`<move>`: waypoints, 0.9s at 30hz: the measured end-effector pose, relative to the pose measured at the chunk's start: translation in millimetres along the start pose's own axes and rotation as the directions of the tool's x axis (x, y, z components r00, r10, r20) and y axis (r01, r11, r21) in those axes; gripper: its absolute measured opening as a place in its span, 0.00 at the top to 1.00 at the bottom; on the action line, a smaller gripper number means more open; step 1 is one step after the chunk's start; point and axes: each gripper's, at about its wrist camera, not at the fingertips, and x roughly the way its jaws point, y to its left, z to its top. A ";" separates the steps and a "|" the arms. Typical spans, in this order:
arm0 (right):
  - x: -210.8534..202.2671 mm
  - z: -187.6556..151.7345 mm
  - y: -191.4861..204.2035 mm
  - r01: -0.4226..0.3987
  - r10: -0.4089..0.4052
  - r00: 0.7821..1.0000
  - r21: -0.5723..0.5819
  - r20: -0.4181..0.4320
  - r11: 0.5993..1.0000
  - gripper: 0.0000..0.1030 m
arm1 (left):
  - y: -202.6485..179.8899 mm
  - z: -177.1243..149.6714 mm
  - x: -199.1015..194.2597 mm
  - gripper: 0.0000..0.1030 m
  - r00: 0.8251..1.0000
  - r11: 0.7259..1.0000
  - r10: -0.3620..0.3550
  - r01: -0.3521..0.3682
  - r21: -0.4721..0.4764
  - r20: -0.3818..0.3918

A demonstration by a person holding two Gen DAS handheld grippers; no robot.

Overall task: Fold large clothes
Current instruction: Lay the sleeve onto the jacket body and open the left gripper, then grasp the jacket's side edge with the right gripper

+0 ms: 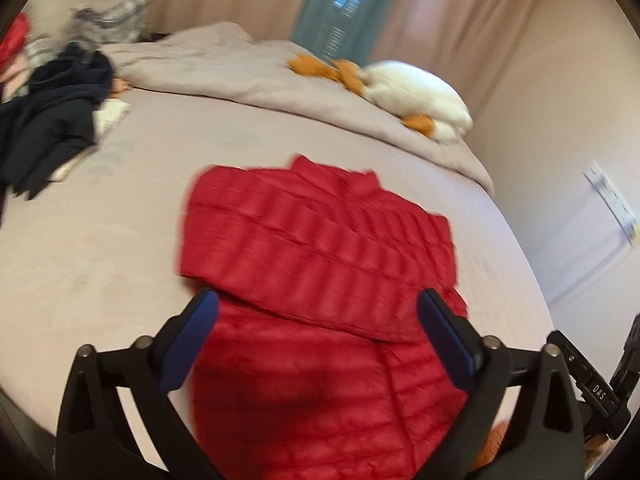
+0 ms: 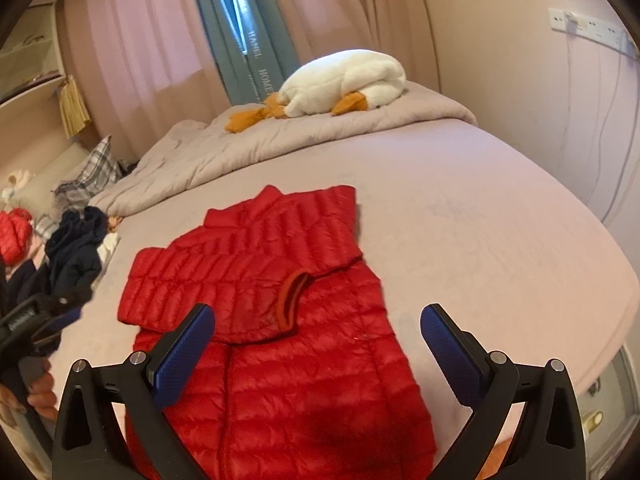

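Left wrist view smeared throughout; red jacket (image 1: 320, 264) quilting indistinct, its hem cut off by the lower edge. Dark clothes pile (image 1: 52, 128) cropped at left edge. Right wrist view: jacket hem hidden behind gripper (image 2: 318, 338) frame; hand (image 2: 40, 394) only partly visible.

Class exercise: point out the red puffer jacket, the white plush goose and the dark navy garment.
red puffer jacket (image 2: 280, 360): right wrist view, quilted body.
white plush goose (image 2: 344, 76): right wrist view, white back.
dark navy garment (image 1: 60, 120): left wrist view, crumpled middle.
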 end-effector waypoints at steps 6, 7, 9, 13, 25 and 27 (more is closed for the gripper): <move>17.4 -0.6 21.9 -0.030 0.028 0.999 -0.043 -0.027 0.999 0.01 | 42.6 -6.7 -13.1 0.01 0.996 0.991 0.090 -0.087 -0.102 0.022; 20.5 -1.3 25.1 -0.033 0.031 0.999 -0.049 -0.035 0.998 0.01 | 46.5 -8.4 -12.5 0.01 0.995 0.989 0.097 -0.094 -0.117 0.018; 27.7 -3.5 32.2 -0.038 0.035 0.998 -0.061 -0.050 0.997 0.01 | 59.1 -13.6 -10.7 0.01 0.993 0.980 0.121 -0.119 -0.157 0.003; 44.7 -5.2 40.9 -0.053 0.046 0.995 -0.074 -0.091 0.996 0.01 | 78.0 -24.3 -8.4 0.01 0.986 0.965 0.165 -0.166 -0.202 -0.025; 116.9 -10.9 46.7 -0.098 0.092 0.959 -0.006 -0.267 0.995 0.19 | 90.5 -44.5 0.9 0.01 0.978 0.957 0.188 -0.203 -0.206 -0.092; 129.2 -12.4 51.1 -0.097 0.089 0.953 -0.012 -0.290 0.995 0.21 | 90.5 -46.1 1.8 0.01 0.978 0.958 0.185 -0.202 -0.204 -0.098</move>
